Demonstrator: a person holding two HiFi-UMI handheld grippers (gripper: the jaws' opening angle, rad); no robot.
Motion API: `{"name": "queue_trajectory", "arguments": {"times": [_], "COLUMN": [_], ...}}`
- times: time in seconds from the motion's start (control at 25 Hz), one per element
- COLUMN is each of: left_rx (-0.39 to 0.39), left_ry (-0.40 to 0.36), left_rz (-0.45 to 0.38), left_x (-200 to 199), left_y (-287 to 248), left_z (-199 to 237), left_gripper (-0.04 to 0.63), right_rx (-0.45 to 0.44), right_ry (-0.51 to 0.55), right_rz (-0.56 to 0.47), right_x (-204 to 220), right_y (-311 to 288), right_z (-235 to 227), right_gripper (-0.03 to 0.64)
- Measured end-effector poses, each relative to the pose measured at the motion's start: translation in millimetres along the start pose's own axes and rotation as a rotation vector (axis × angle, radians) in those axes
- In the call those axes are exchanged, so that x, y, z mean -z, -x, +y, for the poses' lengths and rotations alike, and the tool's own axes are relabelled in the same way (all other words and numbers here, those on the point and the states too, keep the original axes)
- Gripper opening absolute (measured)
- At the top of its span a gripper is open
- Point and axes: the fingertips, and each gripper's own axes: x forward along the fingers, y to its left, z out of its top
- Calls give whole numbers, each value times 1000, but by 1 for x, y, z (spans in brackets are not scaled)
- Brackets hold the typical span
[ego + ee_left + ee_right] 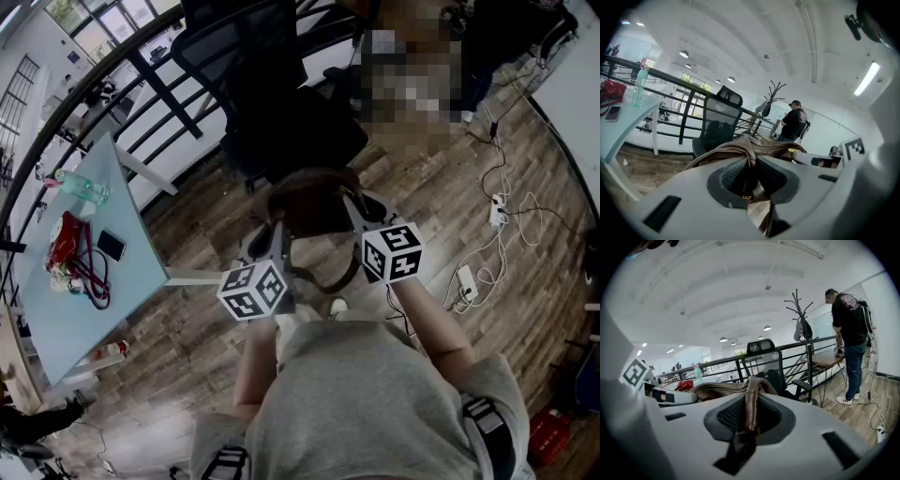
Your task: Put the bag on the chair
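While outstretched, both grippers [278,239] [354,210] on bag [314,199]

Pale table [101,323] with phone [111,245], bottle [84,188]

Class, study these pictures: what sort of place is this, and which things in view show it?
Probably an open-plan office: a black mesh office chair, a pale worktable, a coat stand and power cables across the wooden floor.

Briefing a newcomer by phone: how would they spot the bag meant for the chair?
Find the black office chair by the railing. Just before it, above the wooden floor, hangs a brown bag, gripped at its top by the left tool and right tool. It alone is brown and held aloft.
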Motion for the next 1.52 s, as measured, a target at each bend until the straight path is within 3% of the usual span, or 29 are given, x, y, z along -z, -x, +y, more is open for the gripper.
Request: {"name": "queue_trajectory", "arguments": {"times": [0.36, 0.8, 1.52], "left_rx": [38, -2, 1], "left_ry": [6, 12, 45], "left_rz": [38, -7, 10], "left_x": [33, 35, 12], "left_y": [22, 19, -34], "left_z": [-40, -58, -24], "left_gripper": [48, 48, 48], "right_rx": [61, -2, -15], "right_ry": [-32, -62, -109], "right_rz": [-18, -18, 32], "right_x": [23, 23, 9], "right_y": [61, 71, 8], "right_z": [-15, -29, -52], "right_gripper": [44, 46, 46]}}
